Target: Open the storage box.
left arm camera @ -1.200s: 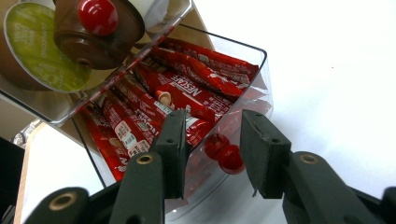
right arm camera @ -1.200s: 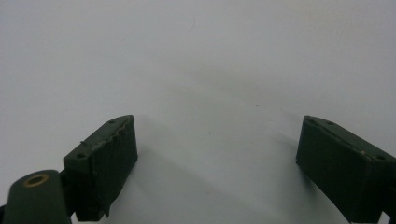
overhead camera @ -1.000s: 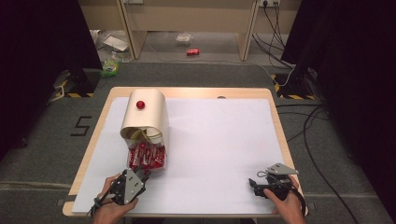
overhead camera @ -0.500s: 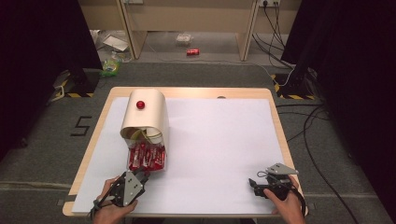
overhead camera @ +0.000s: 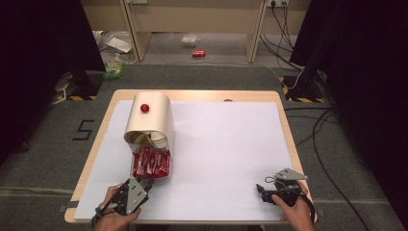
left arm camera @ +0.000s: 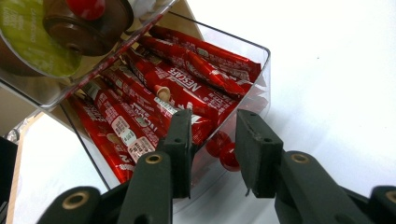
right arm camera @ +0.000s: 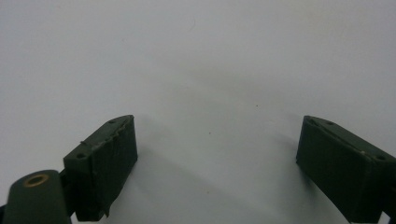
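A cream rounded box (overhead camera: 150,120) with a red knob (overhead camera: 144,108) on top stands at the table's left. Its clear drawer (overhead camera: 152,164) is pulled out toward me and holds several red Nescafe sachets (left arm camera: 177,88). My left gripper (overhead camera: 146,183) is at the drawer's front. Its jaws have just been closing and stand narrow on either side of the drawer's small red knob (left arm camera: 223,148), and the pads do not visibly press it. In the left gripper view that gripper (left arm camera: 215,117) points up into the drawer. My right gripper (overhead camera: 260,188) rests open on the white sheet at the front right, nothing between its jaws (right arm camera: 215,135).
A white sheet (overhead camera: 226,139) covers most of the wooden table (overhead camera: 285,125). A shelf above the drawer holds round capsules with green lids (left arm camera: 28,37). Cables, a red can (overhead camera: 198,53) and litter lie on the floor beyond the table.
None of the hands has shifted. The left gripper's jaws look slightly narrower at the drawer front.
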Motion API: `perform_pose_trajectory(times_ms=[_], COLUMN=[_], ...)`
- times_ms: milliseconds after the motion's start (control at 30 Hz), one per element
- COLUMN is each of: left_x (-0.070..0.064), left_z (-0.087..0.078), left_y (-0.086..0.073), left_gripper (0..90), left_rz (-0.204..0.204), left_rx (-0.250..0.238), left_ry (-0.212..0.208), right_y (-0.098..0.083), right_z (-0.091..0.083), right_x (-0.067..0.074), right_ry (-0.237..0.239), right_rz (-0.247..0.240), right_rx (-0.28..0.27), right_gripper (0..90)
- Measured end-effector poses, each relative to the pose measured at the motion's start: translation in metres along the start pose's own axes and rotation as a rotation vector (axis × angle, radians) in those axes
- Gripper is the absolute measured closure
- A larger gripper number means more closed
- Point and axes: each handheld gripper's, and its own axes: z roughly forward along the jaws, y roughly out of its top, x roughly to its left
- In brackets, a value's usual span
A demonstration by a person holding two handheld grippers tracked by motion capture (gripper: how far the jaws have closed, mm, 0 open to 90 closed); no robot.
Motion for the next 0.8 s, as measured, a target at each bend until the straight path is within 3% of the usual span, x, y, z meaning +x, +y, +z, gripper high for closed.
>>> perform_pose_trajectory(times_ms=[800], left_x=[-0.0090], left_z=[-0.0063], left_y=[-0.0036], left_gripper=[69.3], left_rz=[0.003], left_rx=[0.014], left_ry=[-0.034], right_y=[0.0000], right_z=[0.0000], right_x=[0.0000], right_ry=[0.000], right_rz=[0.000], right_rx=[0.000], right_gripper=[12.8])
